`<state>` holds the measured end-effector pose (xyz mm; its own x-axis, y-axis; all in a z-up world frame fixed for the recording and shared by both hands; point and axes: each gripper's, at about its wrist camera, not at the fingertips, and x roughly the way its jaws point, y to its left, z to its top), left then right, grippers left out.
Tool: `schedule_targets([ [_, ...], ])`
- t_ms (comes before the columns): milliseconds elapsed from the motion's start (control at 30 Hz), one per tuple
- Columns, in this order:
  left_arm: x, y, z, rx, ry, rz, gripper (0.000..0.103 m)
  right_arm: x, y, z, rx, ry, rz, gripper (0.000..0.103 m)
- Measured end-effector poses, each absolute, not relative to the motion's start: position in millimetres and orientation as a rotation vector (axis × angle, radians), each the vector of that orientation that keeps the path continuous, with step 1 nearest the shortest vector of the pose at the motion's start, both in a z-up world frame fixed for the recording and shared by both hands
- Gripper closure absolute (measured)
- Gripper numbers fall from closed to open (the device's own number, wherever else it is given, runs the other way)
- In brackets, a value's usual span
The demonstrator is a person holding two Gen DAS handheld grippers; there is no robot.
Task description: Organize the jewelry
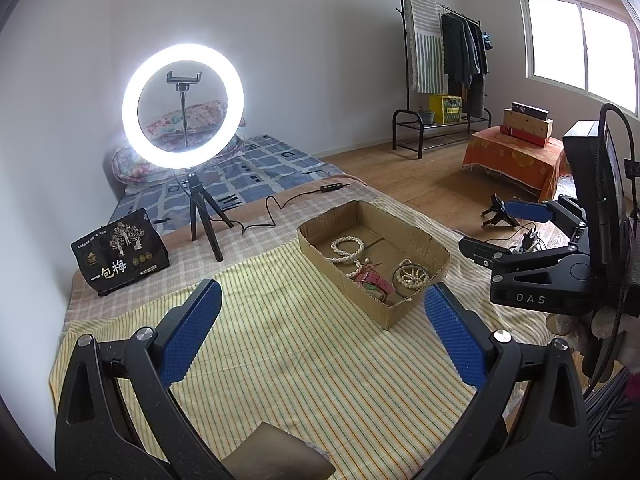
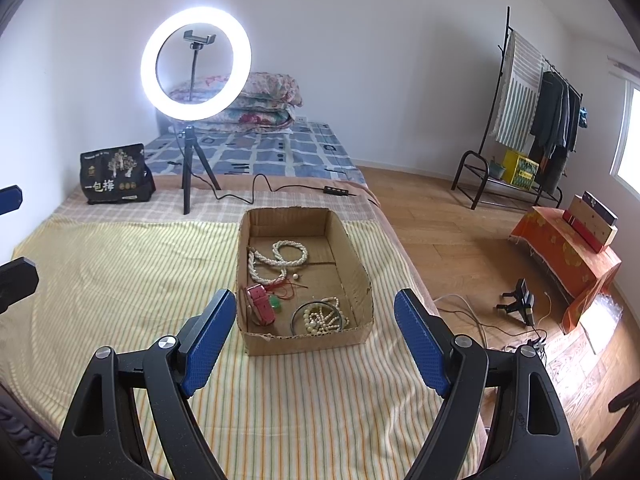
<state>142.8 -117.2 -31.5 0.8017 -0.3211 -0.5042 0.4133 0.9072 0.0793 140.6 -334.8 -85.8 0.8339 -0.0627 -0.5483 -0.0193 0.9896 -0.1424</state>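
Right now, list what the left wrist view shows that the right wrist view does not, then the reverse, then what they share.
Only the left wrist view: the whole right gripper from the side, jaws apart, and the bright window.

Only the right wrist view: the stacked floral quilts unobstructed beside the ring light, and a white cable on the floor.

Both: the cardboard box holding the white bead necklace, pink watch and bangle, plus the black snack bag.

White walls enclose a wood-plank floor [image 2: 448, 216]; a lit ring light [image 2: 196, 63] stands on the bed, a clothes rack [image 1: 444, 60] beside a bright window [image 1: 580, 44].
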Motion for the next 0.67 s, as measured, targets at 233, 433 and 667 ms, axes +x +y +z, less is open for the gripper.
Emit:
schedule_targets([
  [233,142.6,-117.7,-31.3,0.193,0.507,-0.397,0.000,140.9,-334.9,-85.7,-0.144,0.585,-0.023,0.022],
  [433,137.6,-119.9,-34.6,0.192,0.509,-0.400,0.000,137.4,-334.9,-90.9,-0.149,0.594,-0.021,0.022],
  [667,136.1,-119.8,-37.9,0.198,0.505,-0.394,0.000,136.0,-334.6,-90.9,-0.154,0.597,-0.019,0.022],
])
